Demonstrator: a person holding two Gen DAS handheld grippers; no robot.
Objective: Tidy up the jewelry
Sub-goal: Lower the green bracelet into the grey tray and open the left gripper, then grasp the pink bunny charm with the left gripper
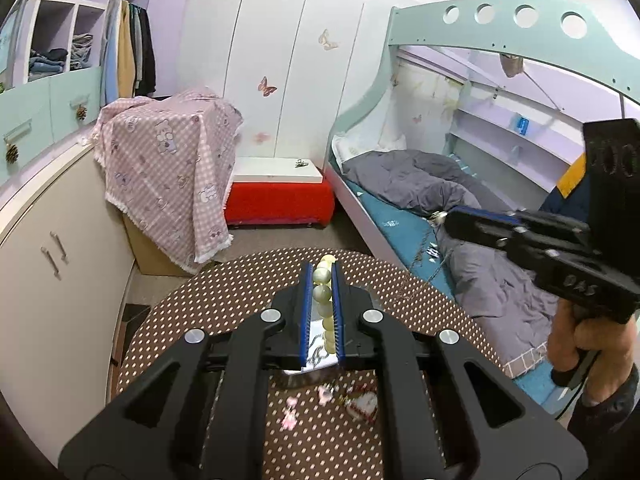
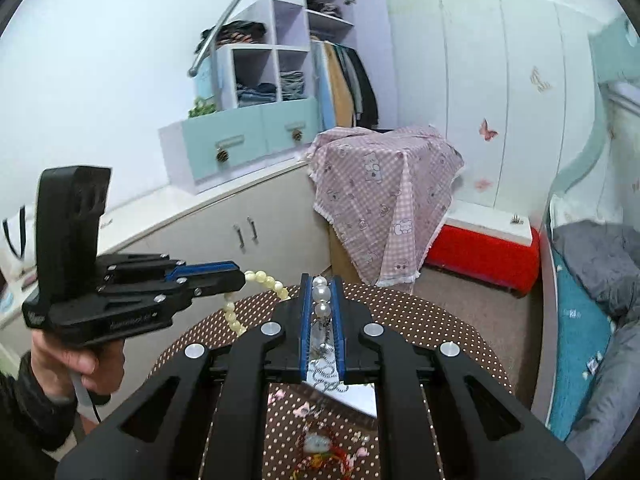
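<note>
The left gripper (image 1: 320, 280) has its blue-lined fingers (image 1: 306, 312) drawn narrow around a strand of pale yellow-green beads (image 1: 322, 294); the beads sit in a line between the pads, the farthest one just past the fingertips, the nearest ones low in the gap toward the gripper body; from the right wrist view the same strand (image 2: 264, 280) arcs out beyond the left gripper's tips (image 2: 240, 280) and hangs down in a loop over the table.

The right gripper (image 2: 321, 284) is likewise closed narrow on a string of white pearls (image 2: 322, 296); three round pearls stand stacked between its fingers (image 2: 306, 312) near the tips, and behind them, closer to the body, a thin silvery chain (image 2: 326, 364) trails down in curls onto a white card or tray (image 2: 360, 398) (which of the two I cannot tell); in the left wrist view the right gripper (image 1: 444, 220) is off to the right of the left fingers, raised above the bed (image 1: 400, 224), with a fine chain dangling from its tip.

Below both pairs of fingers lies a round table with a brown dotted cloth (image 2: 440, 316); under the right gripper's body, loose on the cloth, are small pink pieces (image 2: 302, 410) and a tangle of red and yellow thread with a pale stone (image 2: 320, 446); under the left gripper's body the pink pieces (image 1: 289, 414) and a red-edged trinket (image 1: 362, 404) are visible, blurred.
</note>
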